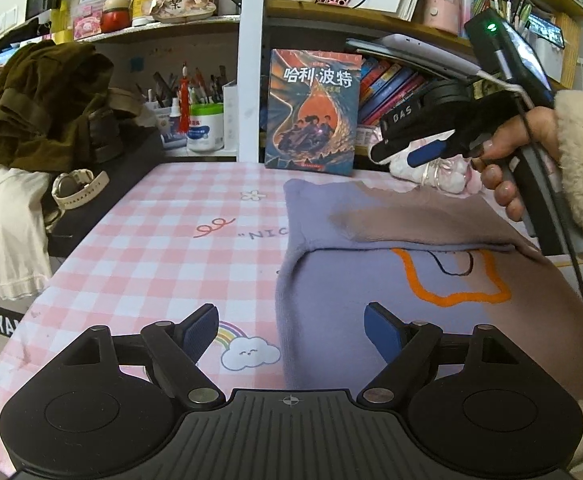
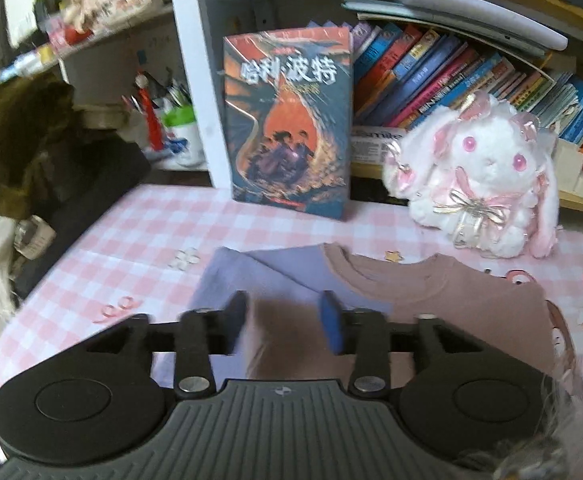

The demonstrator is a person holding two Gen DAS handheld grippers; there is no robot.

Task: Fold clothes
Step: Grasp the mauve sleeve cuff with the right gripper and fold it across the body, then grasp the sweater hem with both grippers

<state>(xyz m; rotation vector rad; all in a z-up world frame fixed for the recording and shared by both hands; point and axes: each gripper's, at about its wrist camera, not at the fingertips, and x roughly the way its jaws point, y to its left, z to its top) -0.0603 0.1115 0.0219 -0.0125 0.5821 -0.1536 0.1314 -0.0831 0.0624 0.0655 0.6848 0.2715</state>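
While your left gripper [image 1: 289, 330] is hanging wide open and your right gripper [image 2: 285, 318] half-parted on nothing, the folded sweater [image 2: 431, 296] is lying on the checked cloth [image 1: 151, 248]; book [image 2: 287, 120] at twelve o'clock, plush rabbit [image 2: 487, 176] at two.

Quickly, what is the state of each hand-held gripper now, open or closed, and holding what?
Left hand-held gripper: open, holding nothing.
Right hand-held gripper: open, holding nothing, above the folded shirt.

Home bedroom or study corner: crowded bookshelf [image 2: 451, 76], plush rabbit [image 2: 487, 184], pink checked tablecloth [image 1: 139, 248], pen pots [image 1: 195, 92], clothes heaped [image 1: 47, 104] at the side.
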